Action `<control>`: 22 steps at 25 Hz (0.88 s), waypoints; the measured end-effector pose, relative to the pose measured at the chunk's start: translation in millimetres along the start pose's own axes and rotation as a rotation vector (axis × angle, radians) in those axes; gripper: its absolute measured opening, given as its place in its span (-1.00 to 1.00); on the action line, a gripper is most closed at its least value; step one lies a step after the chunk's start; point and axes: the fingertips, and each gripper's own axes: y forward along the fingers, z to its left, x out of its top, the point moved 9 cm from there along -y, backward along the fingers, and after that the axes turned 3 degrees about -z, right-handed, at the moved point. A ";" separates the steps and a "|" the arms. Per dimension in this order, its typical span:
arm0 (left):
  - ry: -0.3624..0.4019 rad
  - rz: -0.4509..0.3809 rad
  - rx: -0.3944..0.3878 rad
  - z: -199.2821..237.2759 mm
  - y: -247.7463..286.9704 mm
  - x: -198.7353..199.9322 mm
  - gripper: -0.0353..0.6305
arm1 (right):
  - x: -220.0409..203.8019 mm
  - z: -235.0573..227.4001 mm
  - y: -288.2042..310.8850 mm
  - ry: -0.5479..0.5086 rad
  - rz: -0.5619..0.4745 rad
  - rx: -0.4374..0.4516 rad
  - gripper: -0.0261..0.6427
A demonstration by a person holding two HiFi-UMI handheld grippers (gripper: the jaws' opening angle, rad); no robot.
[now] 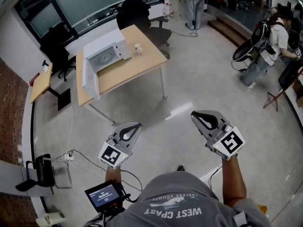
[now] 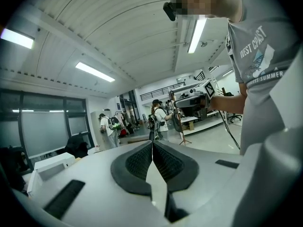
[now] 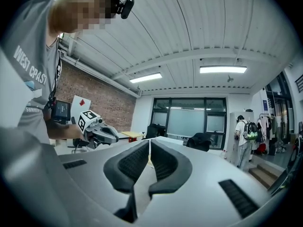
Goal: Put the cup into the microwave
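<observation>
A small white cup [image 1: 138, 47] stands on the wooden table [image 1: 142, 67], just right of the white microwave [image 1: 105, 54]. The microwave's door [image 1: 90, 79] hangs open toward the left. Both grippers are held over the bare floor, well short of the table. My left gripper [image 1: 135, 126] is shut and holds nothing; its jaws meet in the left gripper view [image 2: 152, 144]. My right gripper [image 1: 196, 114] is also shut and holds nothing, with the jaws together in the right gripper view [image 3: 149, 144]. Each gripper view shows the other gripper [image 2: 191, 100] [image 3: 97, 131] off to the side.
Black office chairs [image 1: 142, 13] stand behind the table, and a small side desk [image 1: 41, 82] is at its left. People stand at the back [image 1: 195, 4] and at the right [image 1: 270, 46]. Cables and a power strip [image 1: 70, 156] lie on the floor near a black rack [image 1: 40, 170].
</observation>
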 end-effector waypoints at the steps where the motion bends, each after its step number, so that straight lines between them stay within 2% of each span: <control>1: 0.000 0.000 0.009 0.6 6.1 2.2 -0.83 | -0.1 -7.9 -0.9 0.005 -0.003 0.004 -0.86; 7: -0.013 0.018 0.043 3.0 30.5 3.7 -0.83 | -14.9 -41.7 4.5 0.017 -0.027 0.026 -0.86; 11: -0.038 0.039 0.058 16.3 36.4 -3.8 -0.83 | -28.9 -54.3 20.0 0.048 -0.007 0.042 -0.86; 16: -0.059 0.049 0.055 51.5 45.9 -28.3 -0.83 | -50.7 -70.2 57.6 0.066 0.016 0.050 -0.86; 22: -0.075 0.021 0.038 124.7 52.7 -59.3 -0.83 | -56.5 -87.0 129.9 0.052 0.024 0.038 -0.86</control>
